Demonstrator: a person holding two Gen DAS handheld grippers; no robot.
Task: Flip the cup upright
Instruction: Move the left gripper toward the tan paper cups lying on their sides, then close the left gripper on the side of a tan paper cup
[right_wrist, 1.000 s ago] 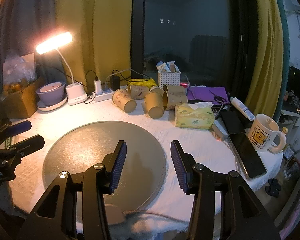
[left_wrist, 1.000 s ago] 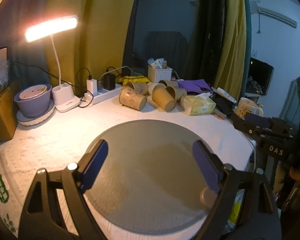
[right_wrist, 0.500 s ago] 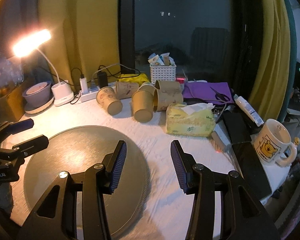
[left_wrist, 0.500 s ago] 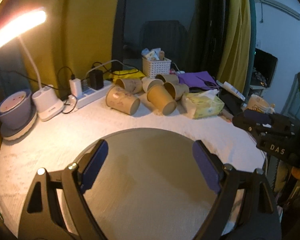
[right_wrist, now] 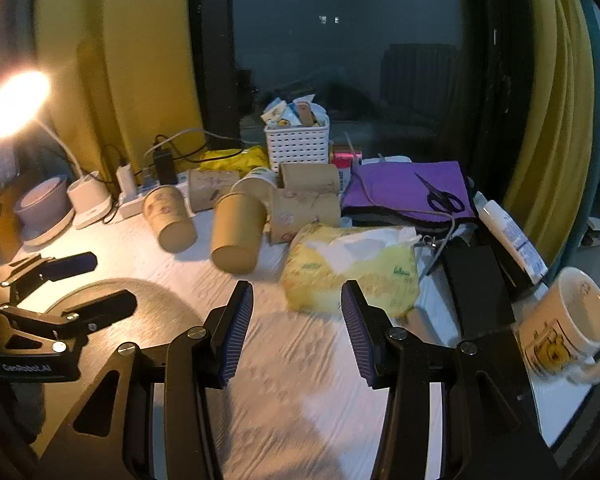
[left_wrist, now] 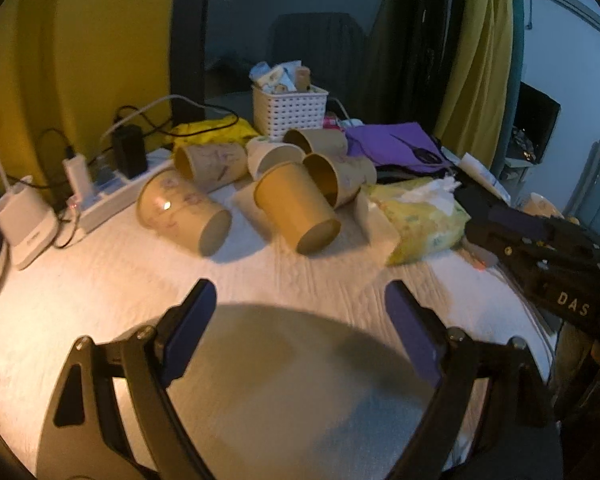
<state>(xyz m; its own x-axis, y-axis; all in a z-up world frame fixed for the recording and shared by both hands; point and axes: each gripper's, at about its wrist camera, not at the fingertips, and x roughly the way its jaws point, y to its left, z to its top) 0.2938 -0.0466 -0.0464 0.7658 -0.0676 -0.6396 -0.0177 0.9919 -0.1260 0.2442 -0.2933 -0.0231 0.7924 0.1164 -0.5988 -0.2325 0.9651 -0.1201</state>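
Nearest the left wrist camera, the left gripper (left_wrist: 296,336) hangs with its jaws spread wide and nothing between them, above the near edge of a round grey mat (left_wrist: 292,384) that lies on the white tablecloth (left_wrist: 120,264). The right gripper (right_wrist: 296,328) is likewise parted and empty, poised over bare cloth just short of a yellow tissue pack (right_wrist: 352,268) (its white tissue sticks out of the top). Beyond the mat lies a cluster of paper cups, all on their sides: a plain brown cup (left_wrist: 296,212) in front with its base toward the camera, a pale printed cup (left_wrist: 182,212) to its left, and several more cups (left_wrist: 210,162) piled behind, some touching one another. Behind them stand a white basket (left_wrist: 289,111) filled with small packets, a power strip (left_wrist: 108,200) with chargers plugged in, and a lit desk lamp (right_wrist: 12,104) at far left. To the right lie a purple cloth (right_wrist: 404,192) with scissors (right_wrist: 440,198) on it and a cartoon mug (right_wrist: 568,324) at the table's edge.
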